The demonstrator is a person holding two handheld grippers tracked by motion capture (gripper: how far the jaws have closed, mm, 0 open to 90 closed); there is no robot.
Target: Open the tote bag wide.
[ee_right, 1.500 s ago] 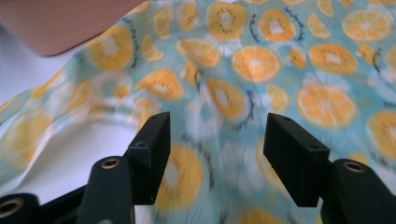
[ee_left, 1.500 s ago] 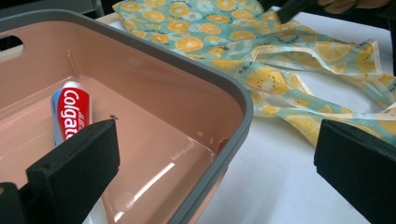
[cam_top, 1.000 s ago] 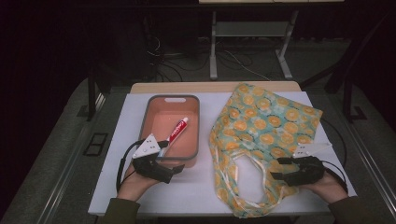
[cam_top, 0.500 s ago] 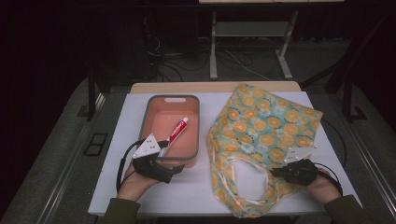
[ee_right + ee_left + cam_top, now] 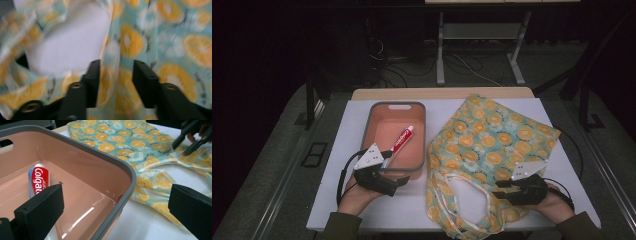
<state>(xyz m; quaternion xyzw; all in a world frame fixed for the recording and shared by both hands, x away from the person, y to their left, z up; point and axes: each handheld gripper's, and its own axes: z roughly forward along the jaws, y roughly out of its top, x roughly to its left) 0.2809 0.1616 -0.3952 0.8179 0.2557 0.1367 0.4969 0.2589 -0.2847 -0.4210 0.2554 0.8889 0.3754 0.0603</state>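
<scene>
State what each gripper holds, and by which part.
The left gripper holds nothing; its jaws straddle the bin rim. The right gripper has bag fabric between open jaws, not clamped.

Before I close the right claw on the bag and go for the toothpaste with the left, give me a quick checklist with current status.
1. Right claw open, bag fabric between its jaws: ok.
2. Grip on the bag closed: not ok, jaws are apart.
3. Left claw open: ok, jaws wide, straddling the bin rim.
4. Toothpaste free inside the bin: ok, nothing on it.
5. Bag mouth open enough to load: cannot tell; handles lie loose on the table.
6. Right gripper view sharp enough to judge: not ok, blurred.
</scene>
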